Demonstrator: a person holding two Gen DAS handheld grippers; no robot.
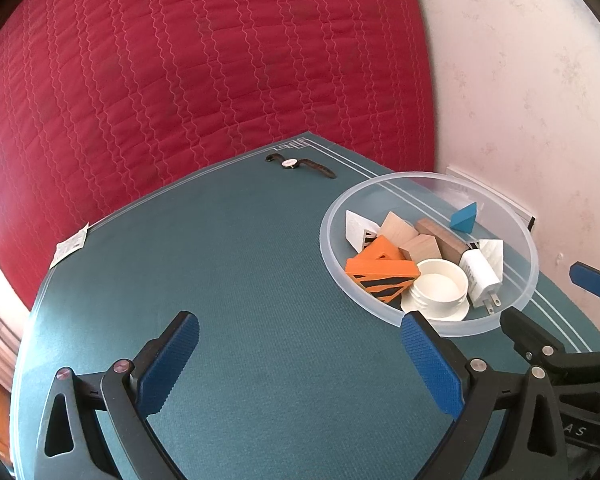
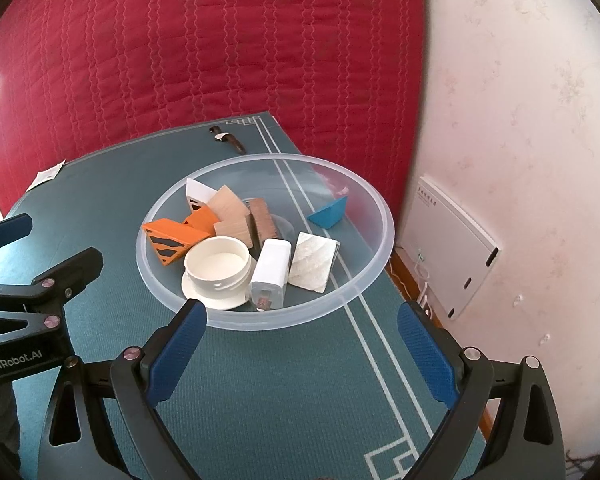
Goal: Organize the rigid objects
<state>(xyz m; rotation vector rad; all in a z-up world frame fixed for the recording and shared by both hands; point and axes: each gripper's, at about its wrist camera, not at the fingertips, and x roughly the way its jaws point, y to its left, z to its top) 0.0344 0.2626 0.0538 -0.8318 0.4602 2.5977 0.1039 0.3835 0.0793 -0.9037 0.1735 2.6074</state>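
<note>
Both jaws wide, empty. Bowl [image 2: 364, 280] just ahead of right gripper [image 2: 300, 352], nearly full. Watch [image 1: 300, 165] lies far ahead of left gripper [image 1: 300, 364] on desk [image 1: 240, 280]; we judge it goes next.

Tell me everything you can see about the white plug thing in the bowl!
The charger is a white, smooth, boxy block that looks like plastic, with rounded corners. Two metal prongs stick out of its end nearest the cameras, and small print shows on one side. It lies tilted inside the clear bowl near the front wall, squeezed between the round white jar and a pale speckled block, seeming to touch both. Neither tool touches it.
</note>
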